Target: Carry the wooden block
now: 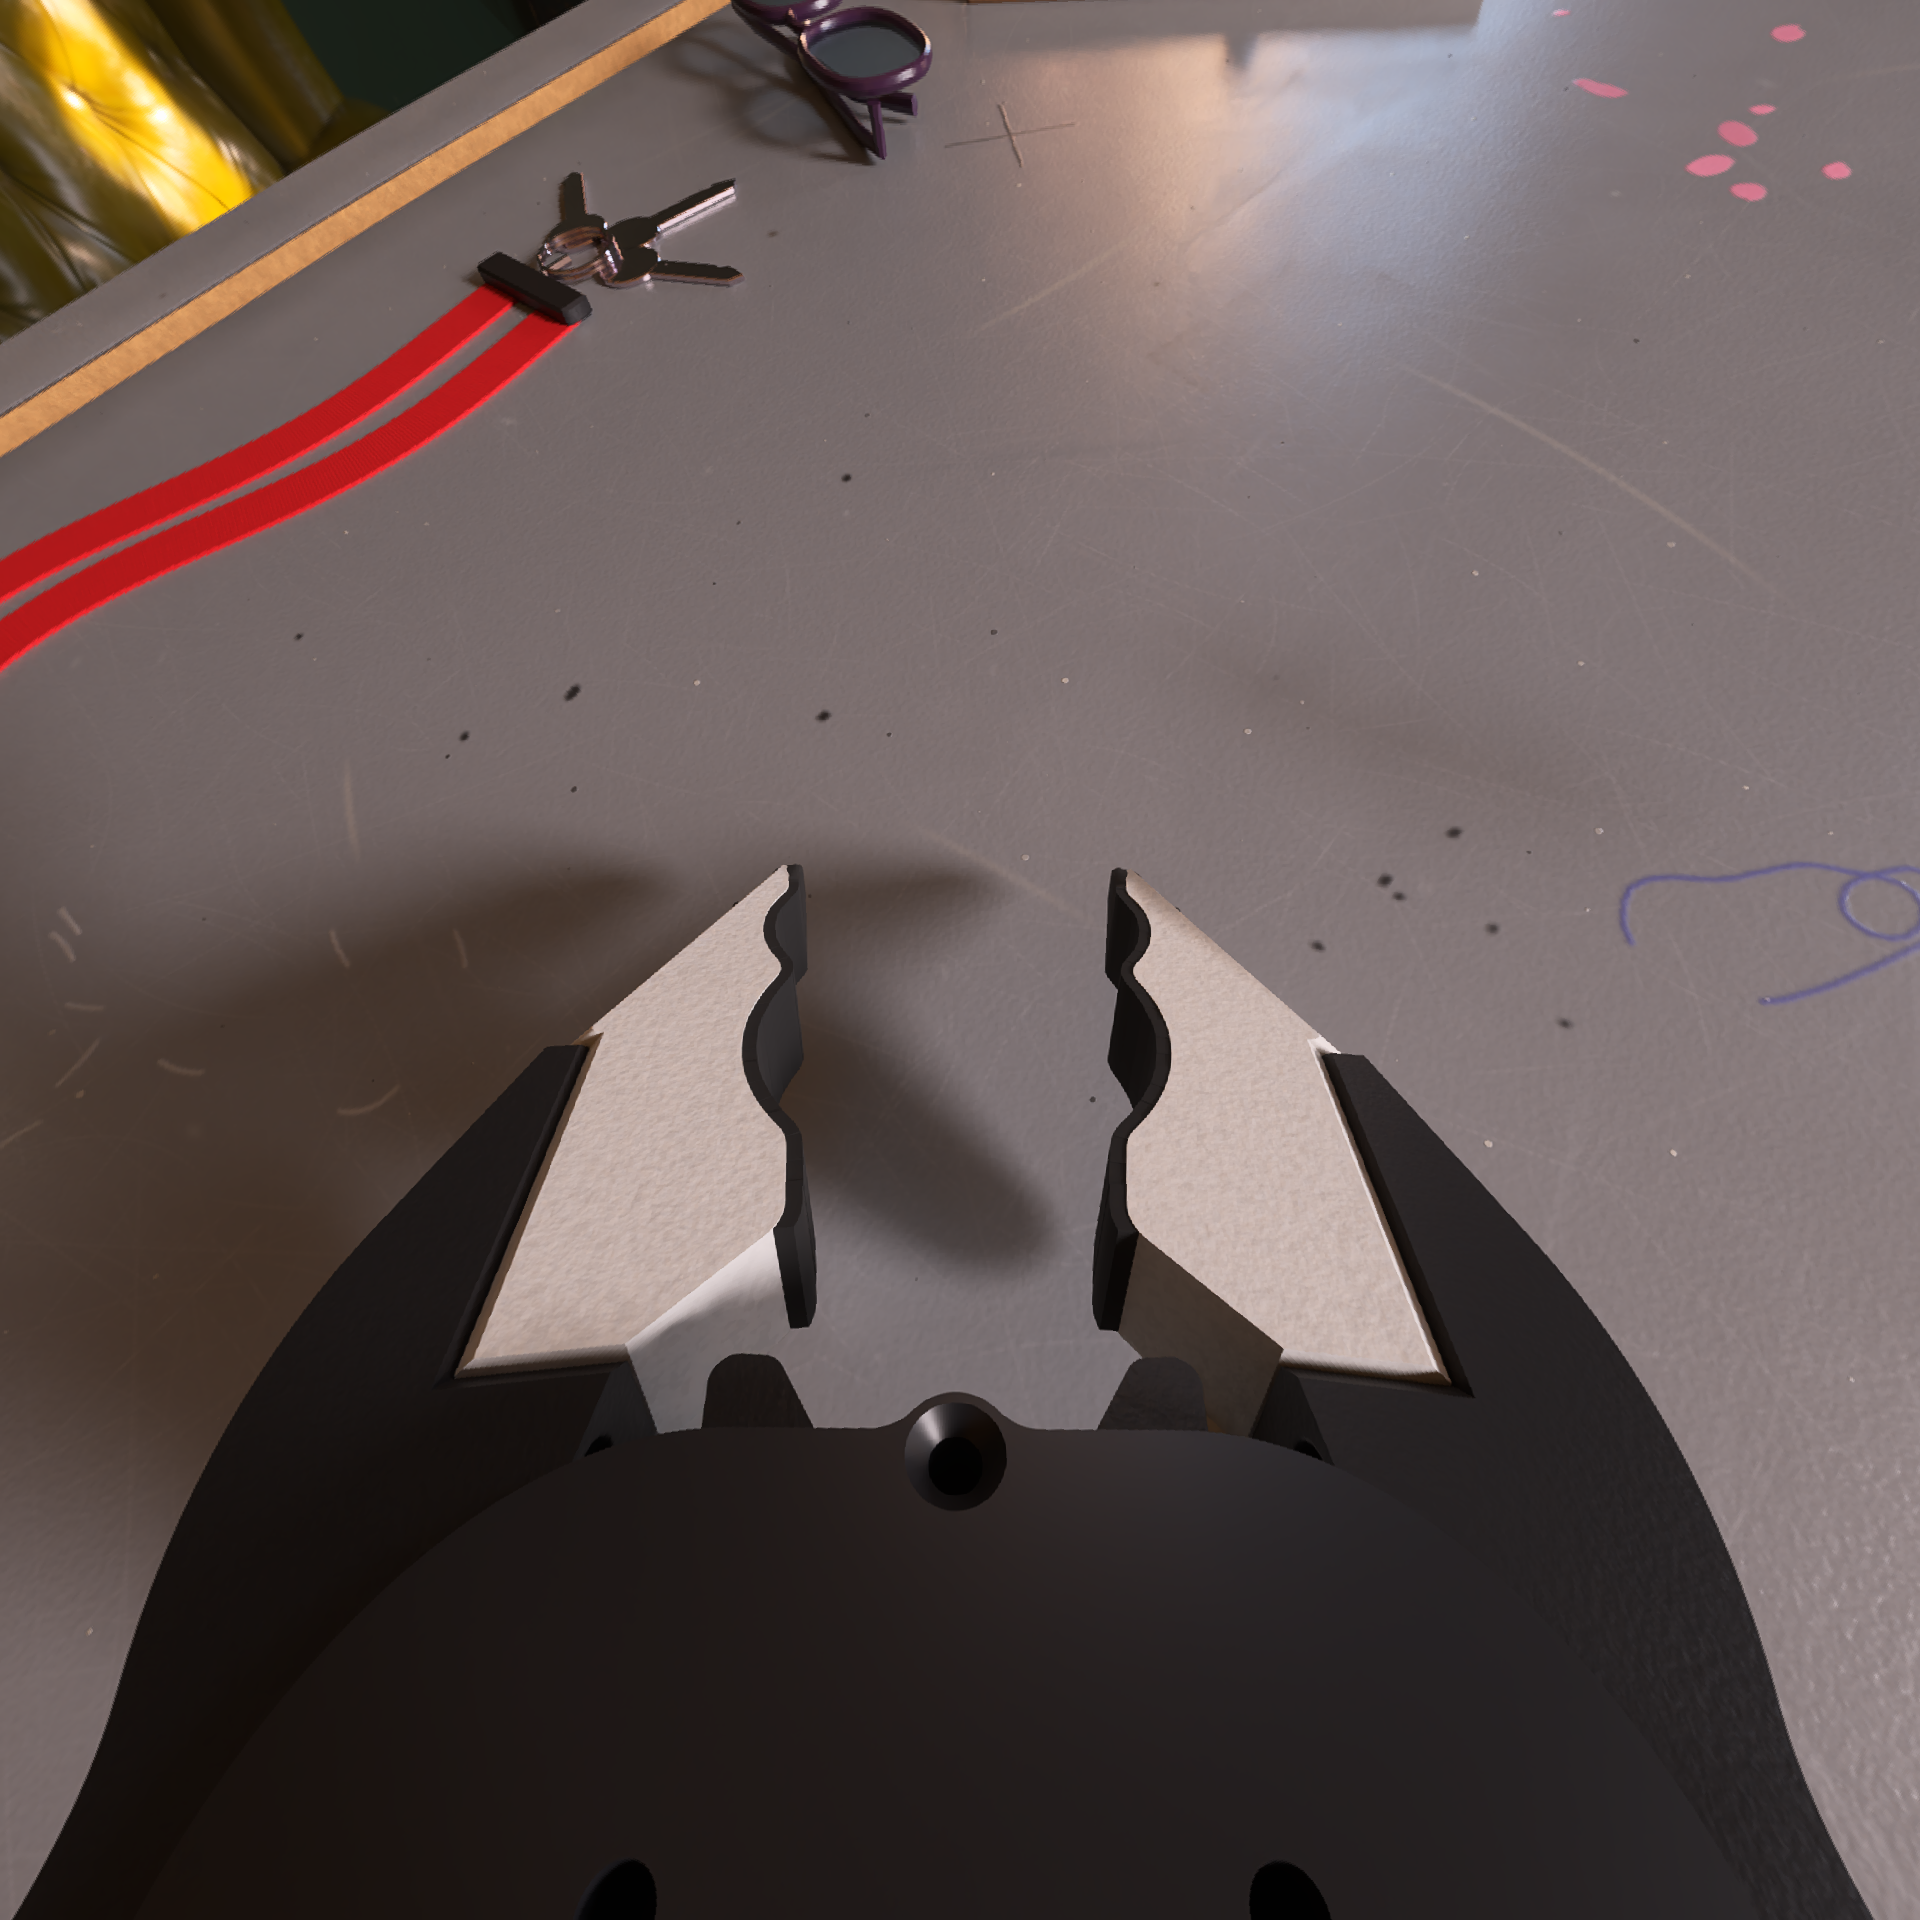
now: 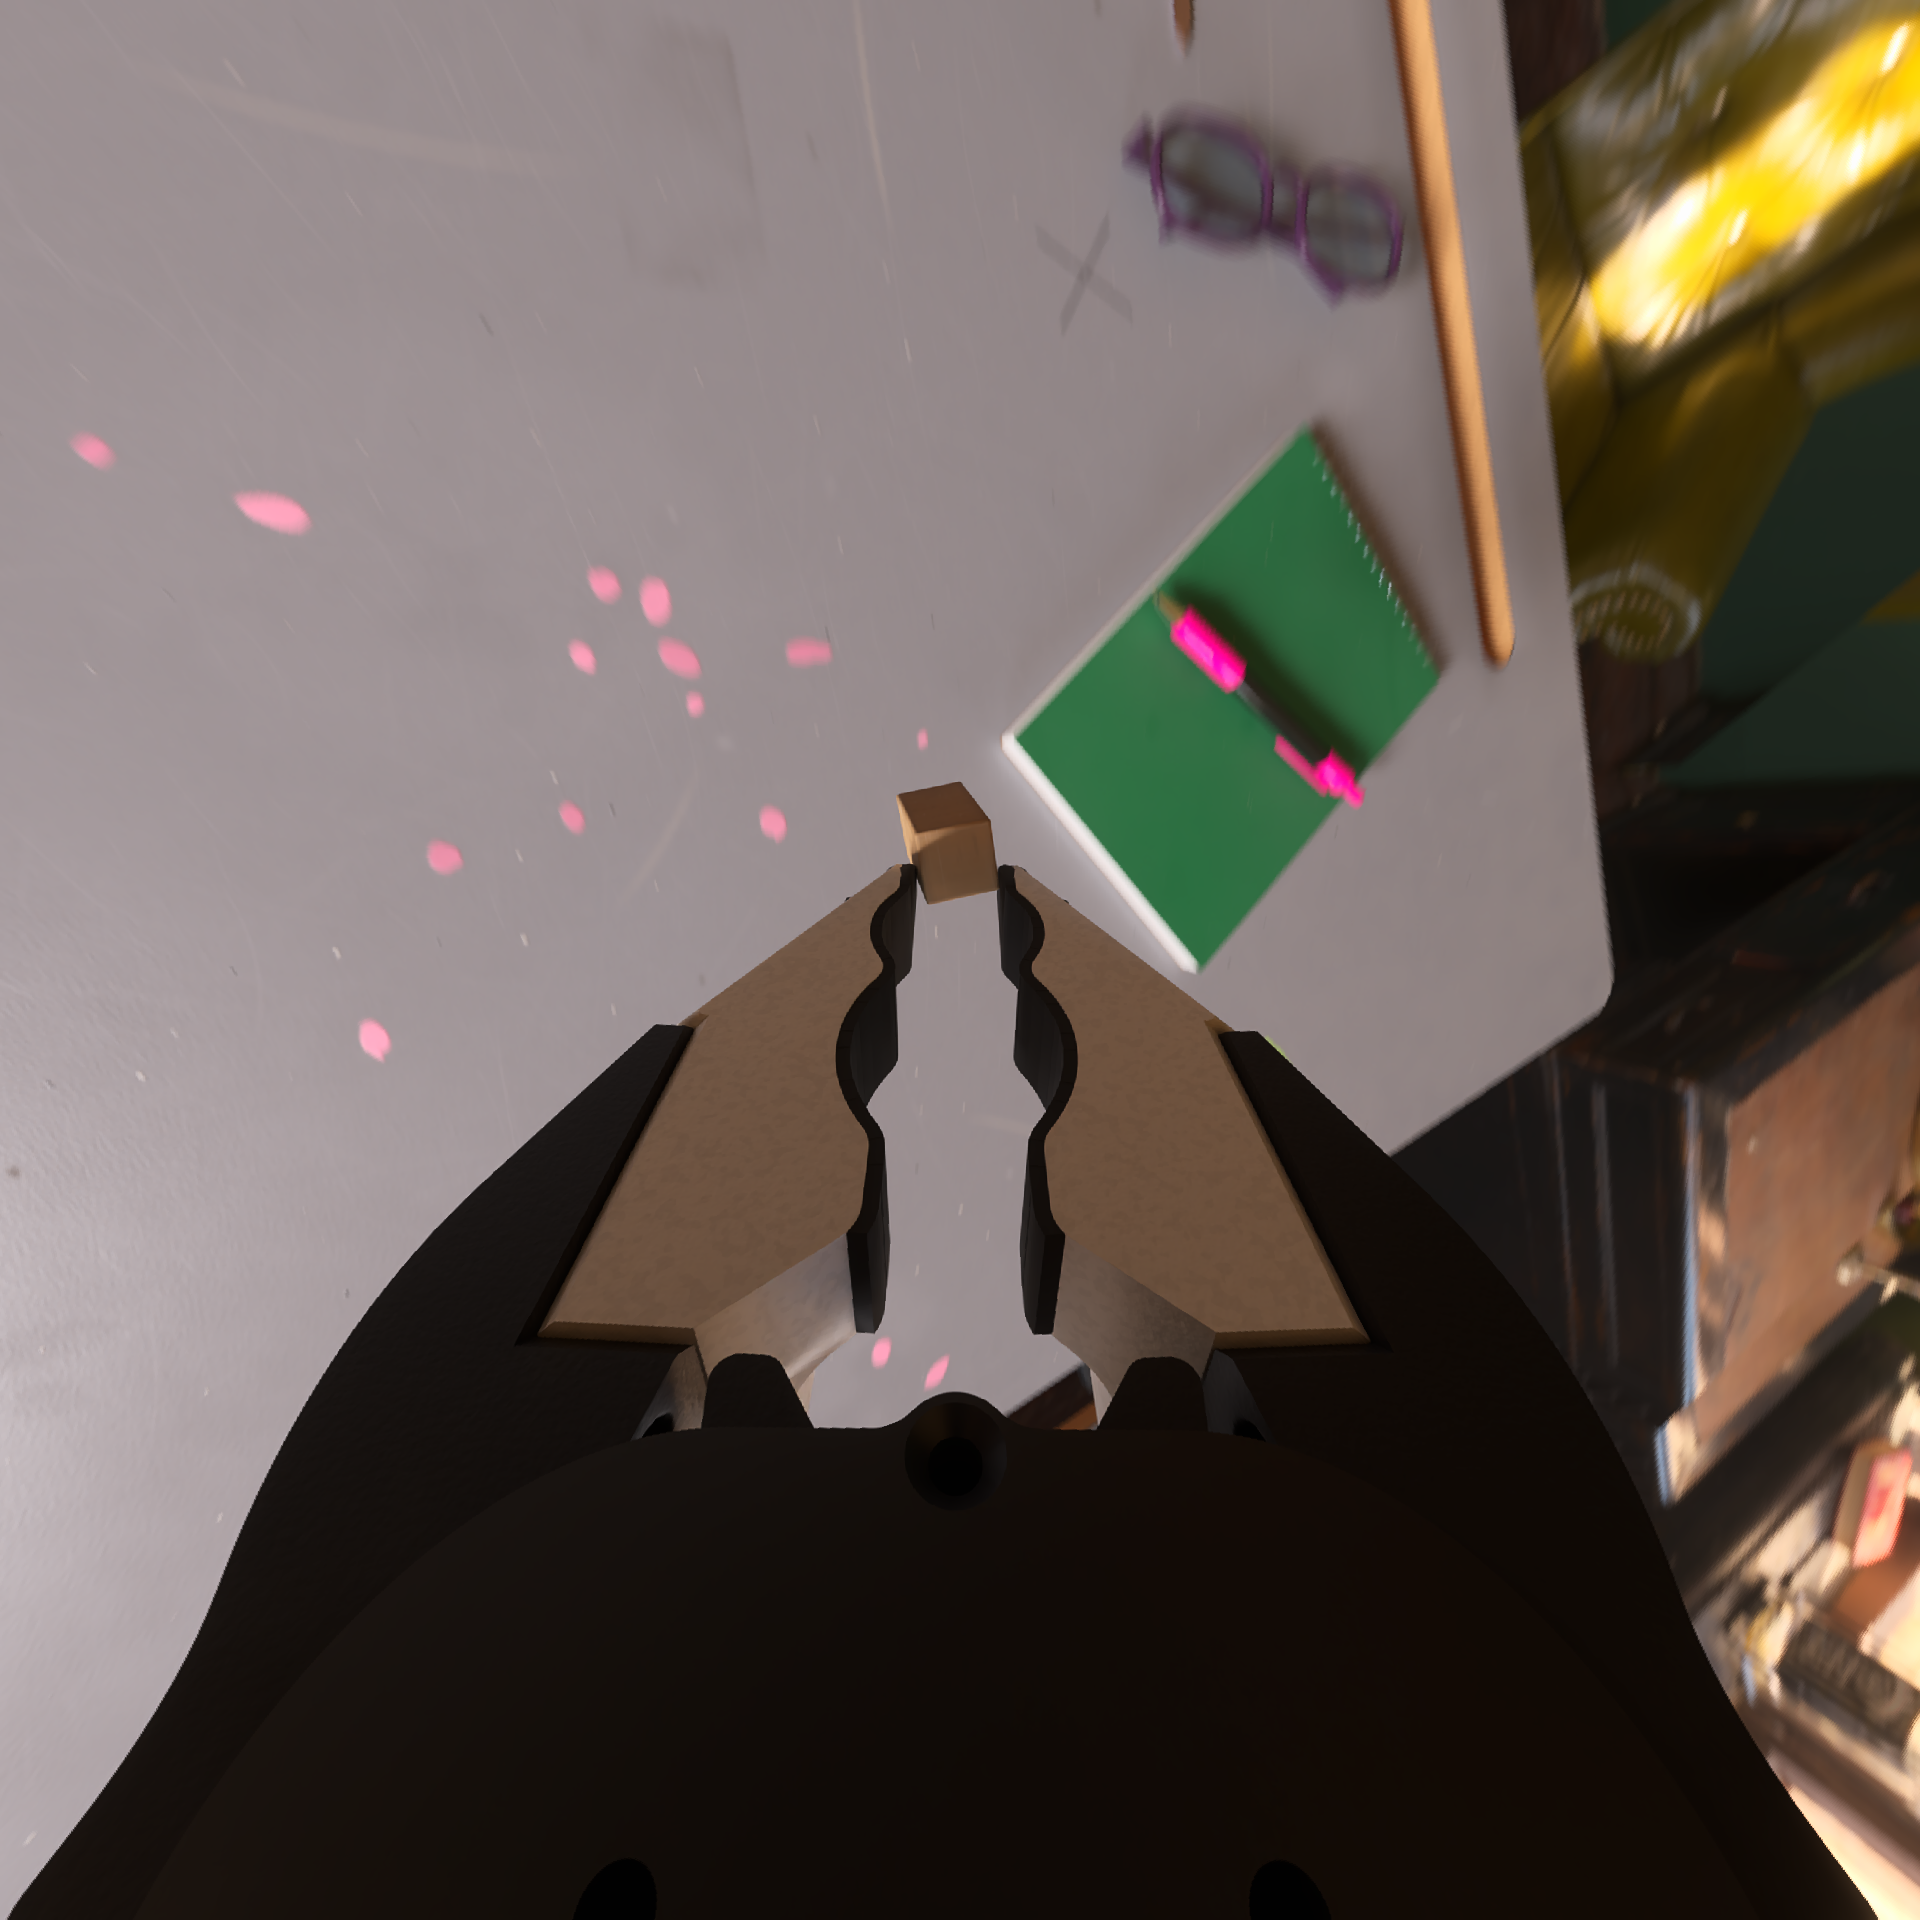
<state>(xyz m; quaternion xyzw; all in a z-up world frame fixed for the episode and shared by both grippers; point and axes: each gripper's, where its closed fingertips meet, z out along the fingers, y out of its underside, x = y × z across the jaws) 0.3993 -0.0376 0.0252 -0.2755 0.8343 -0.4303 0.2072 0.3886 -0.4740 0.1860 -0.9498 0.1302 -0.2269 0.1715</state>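
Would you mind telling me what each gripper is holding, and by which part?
The right gripper pinches the wooden block by its near lower sides, at the very tips of its jaws. The left gripper is open, holding nothing.

Matt, scuffed grey bench [image 1: 1143,540]; glossy purple plastic glasses [image 1: 847,62] at twelve o'clock; shiny metal keys [image 1: 634,244]; smooth tan wooden cube [image 2: 943,840].

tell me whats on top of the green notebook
A pen with pink ends lies diagonally across the green notebook, nothing else. The strip of cover under the pen is hidden.
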